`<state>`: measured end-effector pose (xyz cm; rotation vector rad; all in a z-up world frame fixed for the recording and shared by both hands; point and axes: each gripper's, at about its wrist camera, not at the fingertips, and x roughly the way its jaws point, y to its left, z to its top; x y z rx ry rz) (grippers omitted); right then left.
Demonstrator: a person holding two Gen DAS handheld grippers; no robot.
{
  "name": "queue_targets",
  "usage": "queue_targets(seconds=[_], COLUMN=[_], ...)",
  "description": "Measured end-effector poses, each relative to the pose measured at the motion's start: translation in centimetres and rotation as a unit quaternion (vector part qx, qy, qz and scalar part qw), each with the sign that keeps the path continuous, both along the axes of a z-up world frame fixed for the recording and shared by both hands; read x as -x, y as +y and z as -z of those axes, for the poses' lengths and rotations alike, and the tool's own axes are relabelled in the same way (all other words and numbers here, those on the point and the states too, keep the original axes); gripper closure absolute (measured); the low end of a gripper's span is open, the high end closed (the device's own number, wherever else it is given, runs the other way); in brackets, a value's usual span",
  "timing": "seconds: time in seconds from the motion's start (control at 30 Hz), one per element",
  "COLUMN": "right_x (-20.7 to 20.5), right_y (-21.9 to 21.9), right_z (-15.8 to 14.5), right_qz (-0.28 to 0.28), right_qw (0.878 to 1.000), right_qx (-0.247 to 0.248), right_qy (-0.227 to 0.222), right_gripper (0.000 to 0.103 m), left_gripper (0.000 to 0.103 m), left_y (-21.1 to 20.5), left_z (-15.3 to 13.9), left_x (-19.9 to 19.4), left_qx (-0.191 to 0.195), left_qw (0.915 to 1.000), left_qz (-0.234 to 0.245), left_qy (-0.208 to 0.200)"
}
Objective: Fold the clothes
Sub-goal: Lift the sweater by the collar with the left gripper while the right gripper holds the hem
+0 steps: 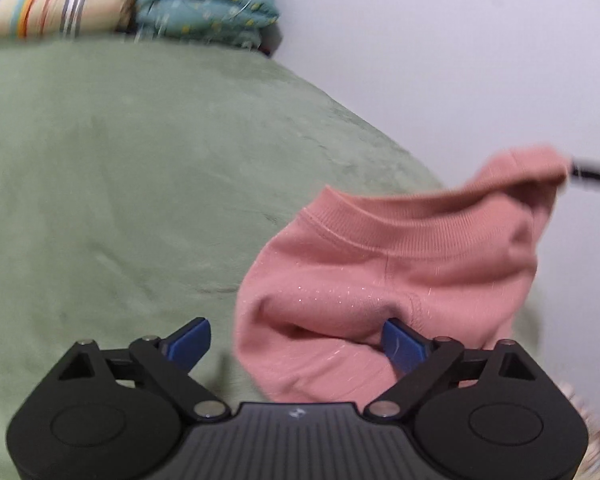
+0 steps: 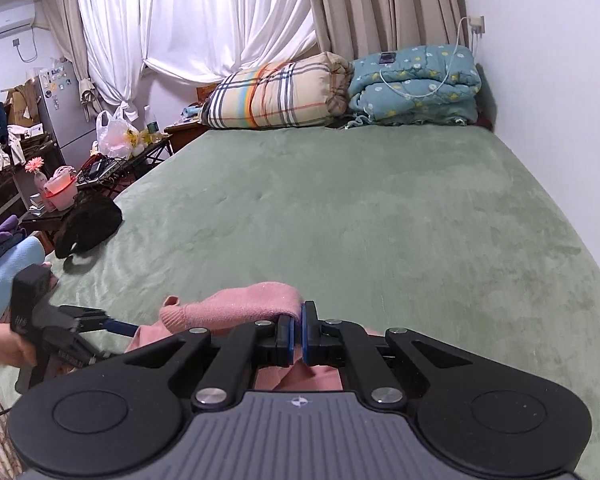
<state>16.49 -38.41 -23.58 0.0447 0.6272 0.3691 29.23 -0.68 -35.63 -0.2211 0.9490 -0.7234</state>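
Pink garment (image 1: 380, 264) hangs over the bed's (image 2: 340, 200) near edge, right gripper (image 2: 299, 332) jaws clenched on it; left gripper (image 1: 296, 340) jaws released, next regrasp the ribbed hem.

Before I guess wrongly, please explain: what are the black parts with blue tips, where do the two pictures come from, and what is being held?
They are hand-held grippers, one per hand, each carrying a camera that looks along its jaws. The left gripper, seen from its own camera, is open, holding nothing; one blue pad touches the pink sweater. The right gripper, in its own view, is shut on the same sweater, above a green bed cover. Two folded quilts lie at the far end.
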Motion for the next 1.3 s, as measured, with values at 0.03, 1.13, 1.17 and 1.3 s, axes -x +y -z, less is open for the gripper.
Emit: queue_targets(seconds=[0.03, 1.13, 1.17, 1.3], right_x=[0.2, 9.2, 10.4, 13.9], right_y=[-0.2, 5.4, 5.3, 5.2], right_z=[0.2, -32.3, -32.9, -33.8], right_qz=[0.003, 0.095, 0.089, 0.068], right_qw=[1.0, 0.916, 0.913, 0.909], right_qx=[-0.003, 0.067, 0.065, 0.058], right_qy=[0.002, -0.384, -0.392, -0.406], right_gripper=[0.1, 0.101, 0.101, 0.101], left_gripper=[0.021, 0.1, 0.1, 0.1], left_y=[0.0, 2.1, 2.7, 4.9], left_z=[0.2, -46.9, -47.5, -50.3], left_x=[-0.3, 7.9, 9.4, 15.5], left_qx=[0.005, -0.105, -0.104, -0.102], left_qw=[0.9999, 0.8703, 0.8653, 0.8429], left_qz=[-0.001, -0.197, -0.199, -0.205], left_qy=[0.012, -0.439, -0.448, -0.487])
